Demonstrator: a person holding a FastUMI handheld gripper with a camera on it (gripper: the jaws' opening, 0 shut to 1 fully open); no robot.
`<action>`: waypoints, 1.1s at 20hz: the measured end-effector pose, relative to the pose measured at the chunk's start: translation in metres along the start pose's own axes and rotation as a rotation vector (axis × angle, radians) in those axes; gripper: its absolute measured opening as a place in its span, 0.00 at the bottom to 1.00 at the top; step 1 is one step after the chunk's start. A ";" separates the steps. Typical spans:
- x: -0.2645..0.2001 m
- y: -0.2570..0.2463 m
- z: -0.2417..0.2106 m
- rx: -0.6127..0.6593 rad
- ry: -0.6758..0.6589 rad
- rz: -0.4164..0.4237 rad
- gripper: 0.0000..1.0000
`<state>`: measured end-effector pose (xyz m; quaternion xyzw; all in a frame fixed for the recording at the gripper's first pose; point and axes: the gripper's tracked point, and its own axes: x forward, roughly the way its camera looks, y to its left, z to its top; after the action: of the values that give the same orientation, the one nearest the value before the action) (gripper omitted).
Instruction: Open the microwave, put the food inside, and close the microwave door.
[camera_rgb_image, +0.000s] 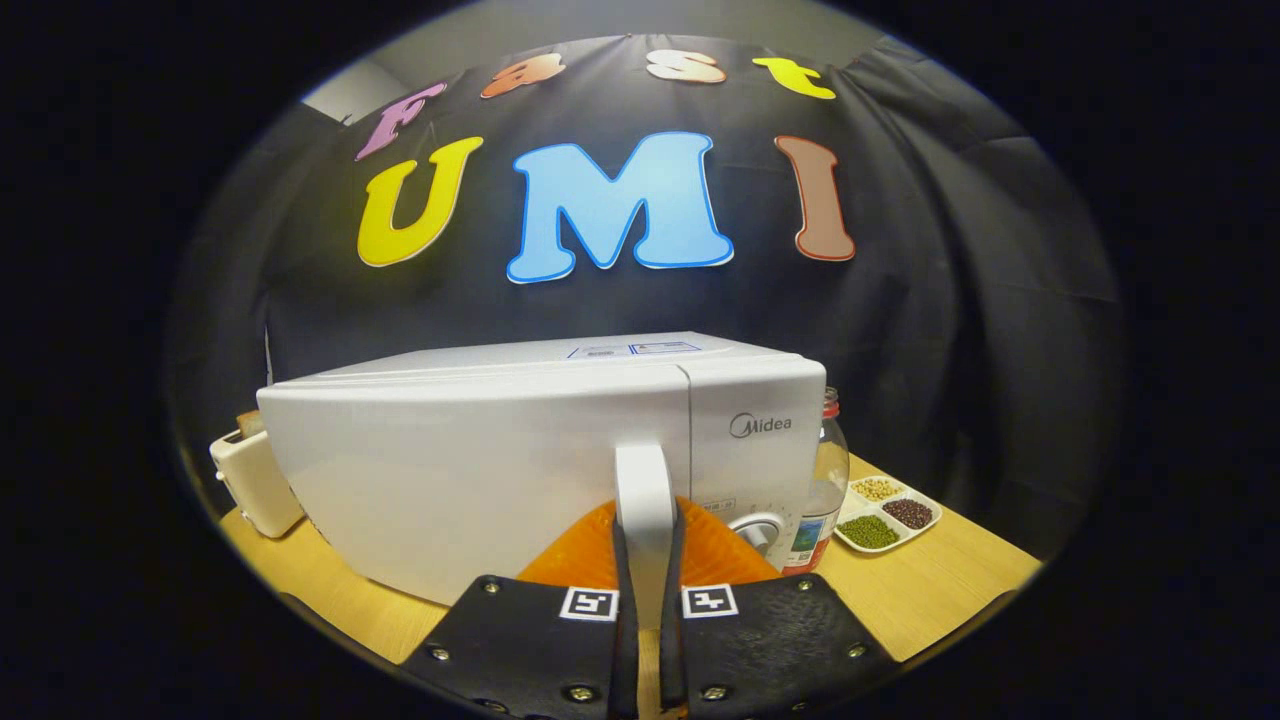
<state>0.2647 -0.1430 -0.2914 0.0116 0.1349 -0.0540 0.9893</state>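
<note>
Gripper view: my tongs (647, 590) are pinched narrow on the white door handle (644, 500) of the microwave (480, 470), which sits on the worktop (930, 590). Door looks closed. Opening, loading food and closing all remain.

The microwave (480, 470) has a smooth, glossy white plastic shell and handle (644, 500). The bench (920, 590) is matt pale wood. The tongs (645, 610), black and matt, clamp the handle.
</note>
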 end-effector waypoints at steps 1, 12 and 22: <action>-0.002 0.000 -0.001 0.006 0.004 0.003 0.09; -0.140 0.042 -0.025 -0.060 -0.025 0.107 0.09; -0.246 0.155 -0.049 -0.077 -0.089 0.283 0.08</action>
<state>0.0328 0.0380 -0.2709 -0.0096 0.0899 0.0909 0.9917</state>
